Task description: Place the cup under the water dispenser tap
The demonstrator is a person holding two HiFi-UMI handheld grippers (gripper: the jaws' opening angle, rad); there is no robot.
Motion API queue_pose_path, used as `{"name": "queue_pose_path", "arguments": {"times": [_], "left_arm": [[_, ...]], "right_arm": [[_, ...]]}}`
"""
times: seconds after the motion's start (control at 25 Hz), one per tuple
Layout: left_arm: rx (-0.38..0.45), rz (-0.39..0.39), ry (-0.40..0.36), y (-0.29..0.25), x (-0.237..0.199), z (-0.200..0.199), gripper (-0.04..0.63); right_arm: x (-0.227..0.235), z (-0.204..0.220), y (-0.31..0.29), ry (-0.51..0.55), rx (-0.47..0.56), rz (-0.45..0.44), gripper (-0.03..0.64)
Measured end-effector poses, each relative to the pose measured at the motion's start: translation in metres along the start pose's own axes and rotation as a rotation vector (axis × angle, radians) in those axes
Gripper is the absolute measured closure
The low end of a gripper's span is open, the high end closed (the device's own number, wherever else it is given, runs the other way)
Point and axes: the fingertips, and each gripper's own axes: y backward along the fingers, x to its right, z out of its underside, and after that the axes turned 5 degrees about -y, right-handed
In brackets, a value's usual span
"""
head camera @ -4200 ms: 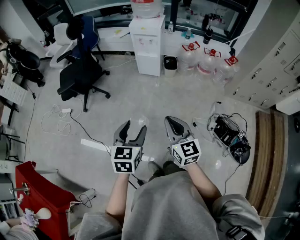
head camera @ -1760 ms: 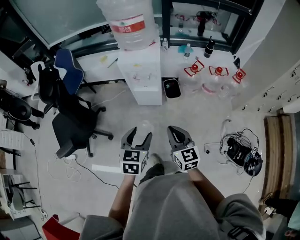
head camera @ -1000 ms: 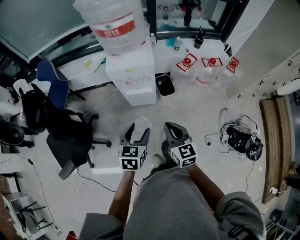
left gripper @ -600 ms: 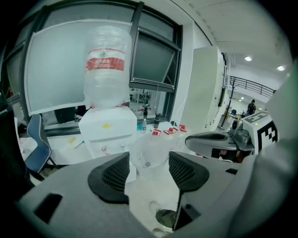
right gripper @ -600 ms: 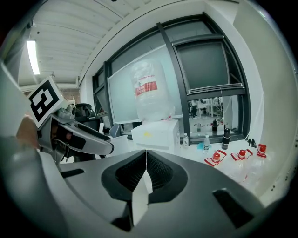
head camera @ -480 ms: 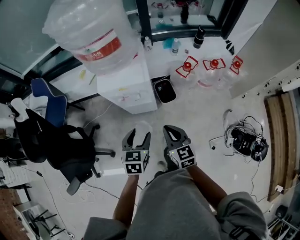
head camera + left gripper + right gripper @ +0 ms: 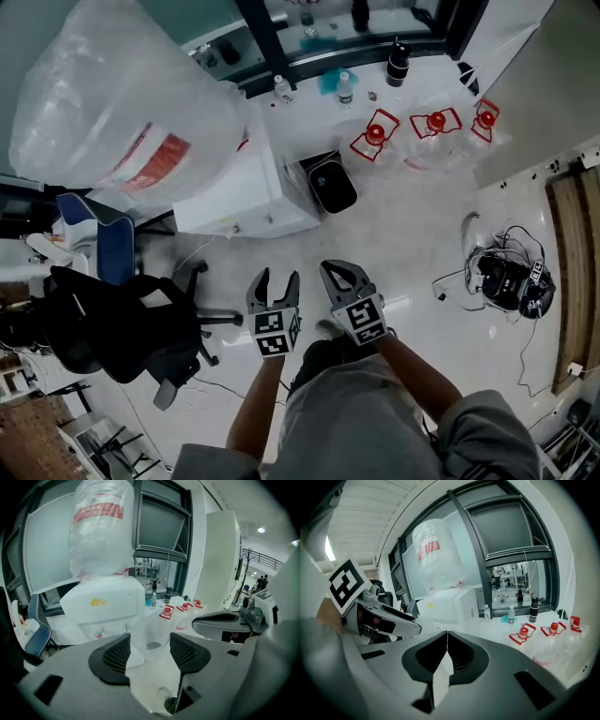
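Between the wide-set jaws of our left gripper point(image 7: 150, 643) sits the clear cup point(image 7: 151, 631), gripped. Our right gripper point(image 7: 446, 633) is closed and empty. We judge ourselves mid-approach; next, the cup needs lowering under the water dispenser point(image 7: 105, 603) tap.

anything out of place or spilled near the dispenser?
Nothing spilled or damaged. Only clutter: a tangle of cables lies loose on the floor at the right, away from the water dispenser.
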Motion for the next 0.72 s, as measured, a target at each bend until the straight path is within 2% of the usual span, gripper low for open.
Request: {"name": "queue_pose_path", "arguments": {"times": [0.32,0.72], "left_arm": [[-0.041,-0.032,-0.009,-0.064,-0.023,0.031,0.327],[-0.06,-0.065,0.004,-0.114,-0.045,0.073,0.327]], "right_arm": [[0.045,0.042,-0.046,-0.024,-0.038,0.017,0.606],[0.054,0.088,-0.088,-0.065,-0.054,0.013,0.606]]}}
